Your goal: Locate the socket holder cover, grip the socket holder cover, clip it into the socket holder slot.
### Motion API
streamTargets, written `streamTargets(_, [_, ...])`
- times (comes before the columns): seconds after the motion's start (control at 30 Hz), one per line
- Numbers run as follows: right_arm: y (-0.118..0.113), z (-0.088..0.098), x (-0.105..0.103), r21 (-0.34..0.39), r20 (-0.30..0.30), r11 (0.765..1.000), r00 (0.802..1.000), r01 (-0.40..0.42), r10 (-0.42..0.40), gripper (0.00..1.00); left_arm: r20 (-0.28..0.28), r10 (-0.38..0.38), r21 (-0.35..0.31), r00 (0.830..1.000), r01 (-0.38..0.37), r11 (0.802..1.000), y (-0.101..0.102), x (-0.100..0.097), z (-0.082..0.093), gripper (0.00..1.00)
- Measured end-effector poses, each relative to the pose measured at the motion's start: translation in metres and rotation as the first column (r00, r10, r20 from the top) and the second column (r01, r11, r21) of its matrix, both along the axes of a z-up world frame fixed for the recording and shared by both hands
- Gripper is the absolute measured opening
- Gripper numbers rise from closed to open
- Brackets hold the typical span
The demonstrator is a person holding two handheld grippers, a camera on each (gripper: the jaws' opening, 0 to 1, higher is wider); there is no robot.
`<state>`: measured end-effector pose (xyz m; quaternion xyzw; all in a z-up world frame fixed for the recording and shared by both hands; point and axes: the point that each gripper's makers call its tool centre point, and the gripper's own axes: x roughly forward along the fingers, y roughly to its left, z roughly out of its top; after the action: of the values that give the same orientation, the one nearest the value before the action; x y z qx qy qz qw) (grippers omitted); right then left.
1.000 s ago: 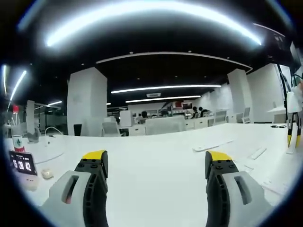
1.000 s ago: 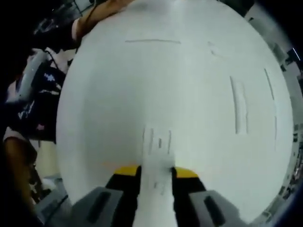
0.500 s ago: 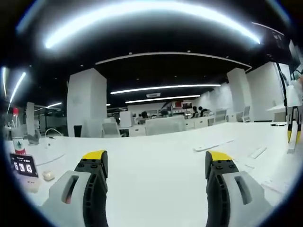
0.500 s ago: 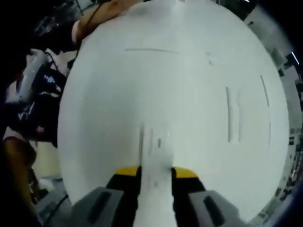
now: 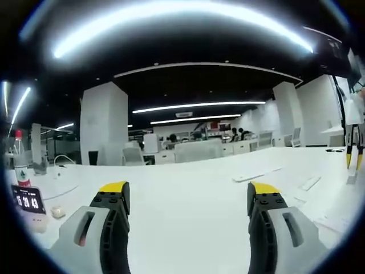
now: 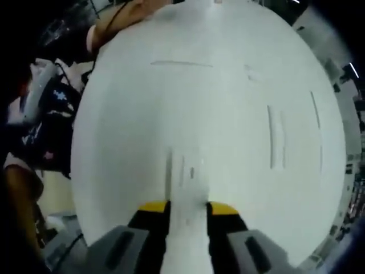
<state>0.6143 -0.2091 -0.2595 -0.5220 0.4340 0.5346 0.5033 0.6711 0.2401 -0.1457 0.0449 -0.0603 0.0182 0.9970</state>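
Observation:
My right gripper (image 6: pixel 187 208) is shut on a long white socket holder cover (image 6: pixel 187 231) that runs out between its yellow-tipped jaws, pointing down at the white table (image 6: pixel 228 103). Past its far end I see faint parallel lines (image 6: pixel 181 169); I cannot tell whether they belong to the cover or to the table. White strips lie flat on the table, a pair (image 6: pixel 276 138) to the right and one (image 6: pixel 181 63) farther off. My left gripper (image 5: pixel 188 191) stands open just above the table with nothing between its jaws. The right gripper (image 5: pixel 353 160) hangs at that view's right edge.
A red-capped bottle (image 5: pixel 21 169), a small digital clock (image 5: pixel 27 201) and a small pale object (image 5: pixel 57 211) stand at the table's left end. More white strips (image 5: pixel 255 174) lie ahead. A person's arm (image 6: pixel 122 14) and dark clothes (image 6: pixel 43 114) border the table's edge.
The right gripper's view has drifted a little, so the table strips sit further left in it; the cover stays clamped. The left gripper has not moved.

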Motion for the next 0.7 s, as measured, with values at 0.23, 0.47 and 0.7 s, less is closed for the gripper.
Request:
streamTargets(0.23, [-0.011, 0.003, 0.005, 0.022, 0.008, 0.999, 1.0, 0.029, -0.029, 0.28, -0.009, 0.007, -0.005, 1.0, -0.007, 1.0, 0.002, 0.001, -0.003, 0.83])
streamTargets(0.47, [-0.018, 0.003, 0.018, 0.046, 0.013, 0.998, 0.999, 0.044, -0.044, 0.28, -0.015, 0.006, -0.001, 1.0, -0.006, 1.0, 0.003, 0.005, -0.006, 0.83])
streamTargets(0.7, [-0.028, 0.004, 0.033, 0.021, 0.002, 0.998, 0.998, 0.056, -0.056, 0.28, -0.042, 0.016, 0.024, 0.999, -0.015, 1.0, 0.006, 0.008, -0.013, 0.83])
